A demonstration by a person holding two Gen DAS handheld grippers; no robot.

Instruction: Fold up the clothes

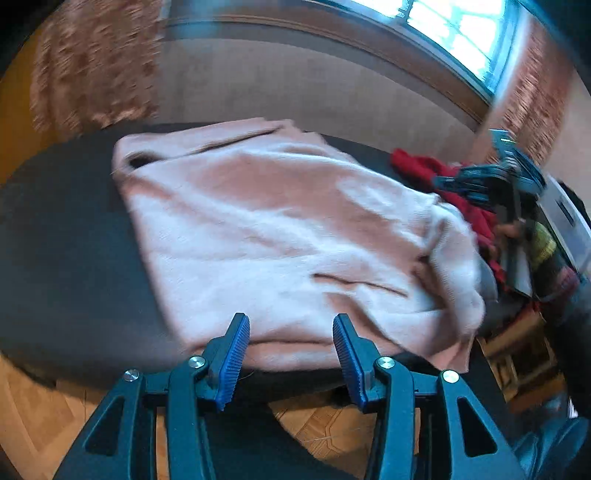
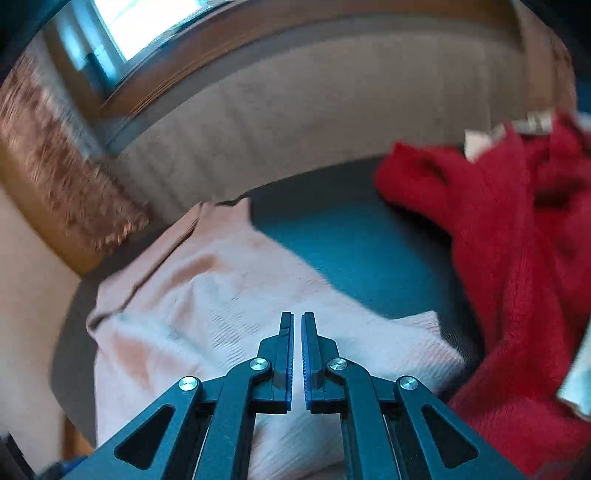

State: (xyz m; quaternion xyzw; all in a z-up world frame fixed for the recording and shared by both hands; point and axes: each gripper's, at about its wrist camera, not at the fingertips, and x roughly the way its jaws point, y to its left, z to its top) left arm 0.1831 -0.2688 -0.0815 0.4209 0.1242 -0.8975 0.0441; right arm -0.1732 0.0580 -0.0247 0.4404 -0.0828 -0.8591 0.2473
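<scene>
A pale pink sweater (image 1: 277, 229) lies folded on a dark round table (image 1: 66, 229). My left gripper (image 1: 290, 321) hovers at the sweater's near edge, its blue pads apart and nothing between them. In the right wrist view, my right gripper (image 2: 297, 317) is shut with its pads nearly touching. It holds no cloth and sits above the pink sweater (image 2: 207, 314). A red knit garment (image 2: 517, 258) lies crumpled to the right on the table (image 2: 362, 251). The left wrist view shows the right gripper (image 1: 447, 181), blurred, over the red garment (image 1: 476, 218).
A beige wall (image 1: 295, 85) and a window (image 1: 454, 29) stand behind the table, with patterned curtains (image 1: 92, 66) on either side. Wooden floor (image 1: 325, 424) shows below the table's near edge. A white tag (image 2: 480, 142) sits on the red garment. Cluttered items (image 1: 546, 251) lie at the far right.
</scene>
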